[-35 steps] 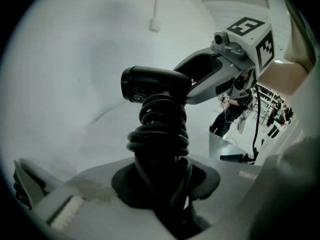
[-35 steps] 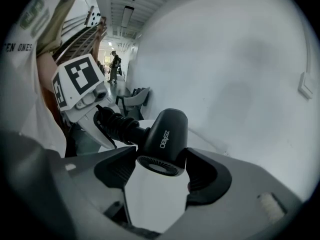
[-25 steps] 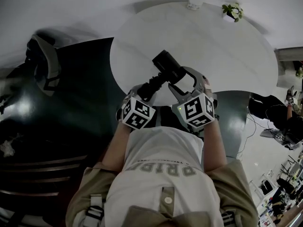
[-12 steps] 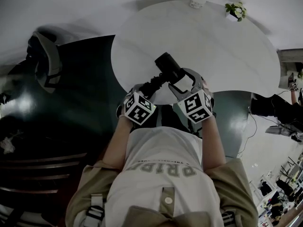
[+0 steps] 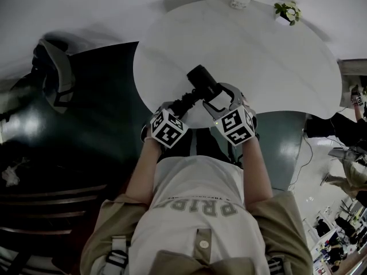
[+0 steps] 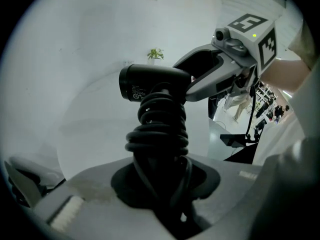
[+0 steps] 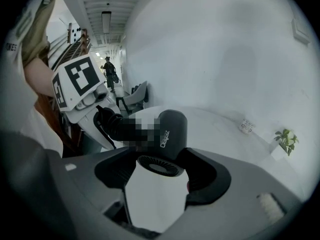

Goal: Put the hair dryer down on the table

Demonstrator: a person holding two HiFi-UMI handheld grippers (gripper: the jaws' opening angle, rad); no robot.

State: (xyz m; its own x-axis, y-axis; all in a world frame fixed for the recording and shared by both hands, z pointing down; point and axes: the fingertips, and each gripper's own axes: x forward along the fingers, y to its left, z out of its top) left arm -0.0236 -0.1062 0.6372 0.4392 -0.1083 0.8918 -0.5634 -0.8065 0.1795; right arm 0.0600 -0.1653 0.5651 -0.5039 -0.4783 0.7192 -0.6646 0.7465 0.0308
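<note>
The black hair dryer hangs over the near edge of the round white table, its barrel pointing up-left. My left gripper is shut on its handle, which has the black cord coiled round it. My right gripper is shut on the rear end of the barrel. In the right gripper view the round grille sits between the black pads. The barrel crosses the left gripper view above the coil. Whether the dryer touches the tabletop I cannot tell.
A small potted plant and a small white object stand at the table's far edge. A dark chair with a bag is at the left over the dark floor. Other people stand at the far right.
Both marker cubes have drawn slightly closer together and up towards the table edge. The dryer stays held the same way by both grippers.
</note>
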